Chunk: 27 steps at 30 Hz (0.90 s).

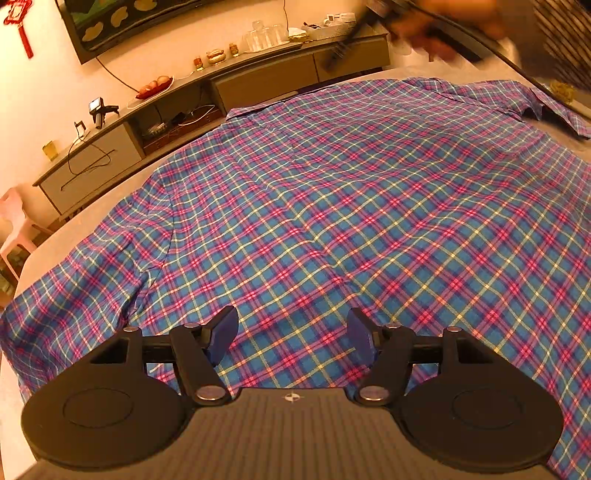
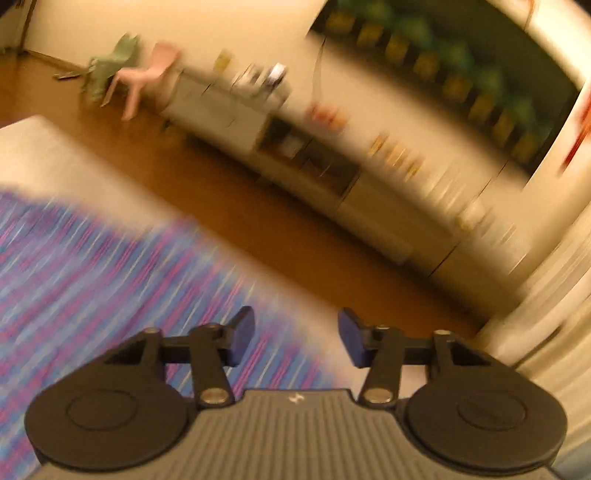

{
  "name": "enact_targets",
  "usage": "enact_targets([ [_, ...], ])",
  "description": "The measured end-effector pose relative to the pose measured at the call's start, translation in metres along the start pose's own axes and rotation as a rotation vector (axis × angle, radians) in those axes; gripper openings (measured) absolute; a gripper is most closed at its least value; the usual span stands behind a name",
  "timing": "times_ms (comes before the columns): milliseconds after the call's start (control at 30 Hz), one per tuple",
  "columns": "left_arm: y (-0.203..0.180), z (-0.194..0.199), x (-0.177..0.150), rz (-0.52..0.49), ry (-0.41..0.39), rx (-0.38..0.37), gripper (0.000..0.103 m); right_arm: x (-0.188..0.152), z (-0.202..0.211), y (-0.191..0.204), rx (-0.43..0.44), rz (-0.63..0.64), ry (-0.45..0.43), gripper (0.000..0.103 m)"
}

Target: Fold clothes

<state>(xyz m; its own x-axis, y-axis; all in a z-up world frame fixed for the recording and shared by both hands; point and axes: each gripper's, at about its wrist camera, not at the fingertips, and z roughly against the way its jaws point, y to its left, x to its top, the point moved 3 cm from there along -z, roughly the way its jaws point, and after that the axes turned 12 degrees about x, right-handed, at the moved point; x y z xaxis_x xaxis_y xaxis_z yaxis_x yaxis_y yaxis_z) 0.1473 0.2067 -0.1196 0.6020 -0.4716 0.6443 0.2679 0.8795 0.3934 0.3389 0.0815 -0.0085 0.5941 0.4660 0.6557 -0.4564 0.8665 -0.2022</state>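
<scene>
A blue, pink and yellow plaid shirt [image 1: 332, 206] lies spread flat on a pale bed [image 1: 110, 206], one sleeve at the lower left and the collar and other sleeve at the far right. My left gripper [image 1: 291, 339] is open and empty, hovering just above the near part of the shirt. My right gripper [image 2: 295, 341] is open and empty, above the shirt's edge [image 2: 92, 280] near the side of the bed [image 2: 55, 155]; that view is blurred. The right gripper also shows as a dark blur in the left wrist view [image 1: 424, 29] beyond the shirt.
A long low cabinet [image 1: 229, 96] with bowls, glasses and cables runs along the wall past the bed. A TV [image 1: 122, 22] hangs above it. A pink chair [image 1: 14, 225] stands at the left. Wooden floor [image 2: 236, 206] lies between bed and cabinet.
</scene>
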Motion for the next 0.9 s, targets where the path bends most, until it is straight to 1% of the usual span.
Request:
enact_targets([
  [33,0.002,-0.001,0.0,0.007,0.0,-0.001,0.069,-0.017,-0.005,-0.005,0.021,-0.04,0.035,0.042],
  [67,0.004,-0.003,0.0,0.019,0.002,0.001,0.071,-0.034,-0.009,-0.011,0.038,-0.085,0.069,0.042],
  [133,0.014,-0.01,0.0,0.056,0.014,0.019,0.072,-0.066,-0.018,-0.032,0.042,-0.216,0.122,0.043],
  [200,0.025,-0.016,-0.001,0.087,0.031,0.047,0.072,-0.086,-0.01,-0.058,0.026,-0.353,0.103,0.041],
  [267,0.04,-0.021,-0.002,0.111,0.034,0.103,0.072,-0.106,0.02,-0.069,0.064,-0.432,0.067,0.04],
  [367,0.071,-0.031,-0.003,0.182,0.036,0.176,0.07,-0.135,0.063,-0.083,0.121,-0.537,0.02,0.04],
  [433,0.088,-0.041,-0.005,0.223,0.047,0.194,0.07,-0.155,0.077,-0.075,0.15,-0.505,0.042,0.039],
  [467,0.094,-0.047,-0.007,0.236,0.062,0.204,0.07,-0.162,0.077,-0.073,0.146,-0.491,0.06,0.038],
  [500,0.099,-0.053,-0.009,0.25,0.073,0.212,0.072,-0.168,0.074,-0.073,0.133,-0.481,0.084,0.038],
  [533,0.104,-0.057,-0.009,0.27,0.076,0.21,0.073,-0.175,0.069,-0.076,0.11,-0.475,0.098,0.038],
  [567,0.108,-0.061,-0.007,0.286,0.08,0.211,0.073,-0.177,0.068,-0.083,0.086,-0.469,0.078,0.038],
  [600,0.111,-0.064,-0.004,0.291,0.086,0.228,0.072,-0.179,0.067,-0.09,0.063,-0.471,0.061,0.04],
  [667,0.113,-0.071,0.001,0.279,0.087,0.289,0.072,-0.181,0.065,-0.107,0.024,-0.519,0.047,0.043],
  [700,0.113,-0.072,0.003,0.274,0.091,0.309,0.072,-0.18,0.062,-0.112,-0.024,-0.519,0.057,0.042],
  [733,0.113,-0.072,0.004,0.271,0.098,0.32,0.072,-0.178,0.06,-0.116,-0.065,-0.522,0.066,0.038],
  [767,0.111,-0.068,0.007,0.26,0.099,0.324,0.067,-0.178,0.065,-0.115,-0.085,-0.533,0.071,0.032],
  [800,0.107,-0.06,0.009,0.245,0.095,0.321,0.066,-0.177,0.07,-0.114,-0.104,-0.544,0.075,0.03],
  [833,0.101,-0.049,0.013,0.23,0.073,0.294,0.066,-0.177,0.076,-0.112,-0.113,-0.552,0.072,0.03],
  [867,0.093,-0.035,0.017,0.215,0.037,0.248,0.068,-0.179,0.088,-0.103,-0.084,-0.545,0.051,0.03],
  [900,0.085,-0.021,0.02,0.2,0.001,0.202,0.068,-0.187,0.097,-0.09,-0.056,-0.523,0.055,0.03],
])
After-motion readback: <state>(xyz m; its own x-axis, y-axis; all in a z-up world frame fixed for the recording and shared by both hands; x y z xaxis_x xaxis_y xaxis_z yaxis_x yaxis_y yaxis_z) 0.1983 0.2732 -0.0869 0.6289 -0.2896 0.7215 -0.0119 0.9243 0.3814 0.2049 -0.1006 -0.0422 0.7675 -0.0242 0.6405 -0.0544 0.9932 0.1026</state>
